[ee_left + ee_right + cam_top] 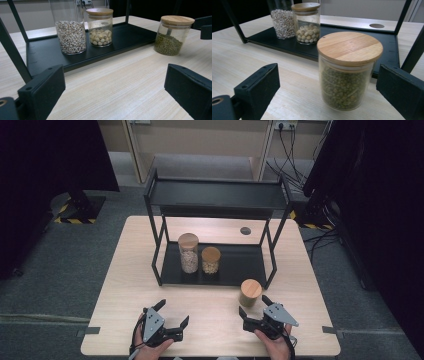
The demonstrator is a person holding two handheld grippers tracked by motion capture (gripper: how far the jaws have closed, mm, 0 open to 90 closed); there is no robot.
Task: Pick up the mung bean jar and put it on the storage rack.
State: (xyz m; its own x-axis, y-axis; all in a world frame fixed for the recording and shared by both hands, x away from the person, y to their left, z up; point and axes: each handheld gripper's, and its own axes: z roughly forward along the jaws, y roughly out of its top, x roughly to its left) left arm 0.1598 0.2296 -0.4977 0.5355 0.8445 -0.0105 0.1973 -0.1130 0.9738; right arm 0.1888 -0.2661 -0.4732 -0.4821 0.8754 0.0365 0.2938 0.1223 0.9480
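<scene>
A glass jar of green beans [250, 293] [172, 35] [348, 71] with a wooden lid stands upright on the table in front of the black rack. My right gripper [254, 307] [327, 95] is open just short of it, its jaws pointing at the jar without touching it. On the rack's lower shelf [240, 265] [45, 53] stand a tall jar of small pale grains [188, 253] [70, 27] [282, 20] and a shorter jar of round cream seeds [210, 260] [100, 26] [308, 23]. My left gripper [173, 312] [113, 92] rests open near the table's front edge.
The black two-tier rack [218, 195] stands at the middle and back of the wooden table [130, 270], its thin legs framing the lower shelf. A round hole [245, 230] sits in the tabletop behind the rack. Dark curtains and cables surround the table.
</scene>
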